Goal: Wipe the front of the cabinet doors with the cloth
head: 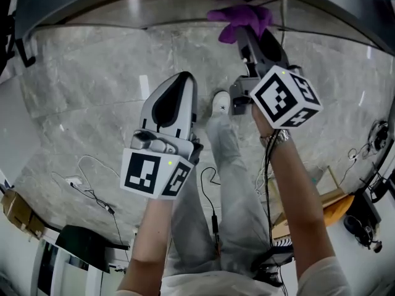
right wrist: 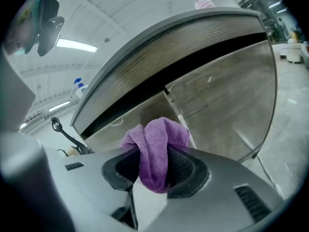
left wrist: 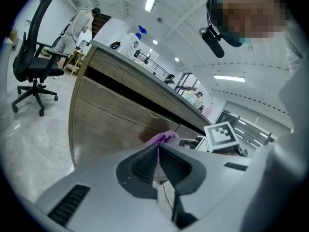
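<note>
right tool (right wrist: 154,167) is clamping a bunched purple terry cloth (right wrist: 155,146), its soft folds sticking out ahead | left tool (left wrist: 158,151) is closing on nothing and sitting nearer the person | grey-brown wood-grain cabinet doors (right wrist: 227,95) are standing straight ahead of the cloth, vertical seam just behind it, contact unclear | right tool is leading, so the wipe looks like its job

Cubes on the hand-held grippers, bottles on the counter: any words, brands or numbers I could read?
None can be read.
Left cube and right cube: black-and-white square patterns only, no letters.
Spray bottles and pink bottle: any labels too small to read.
</note>
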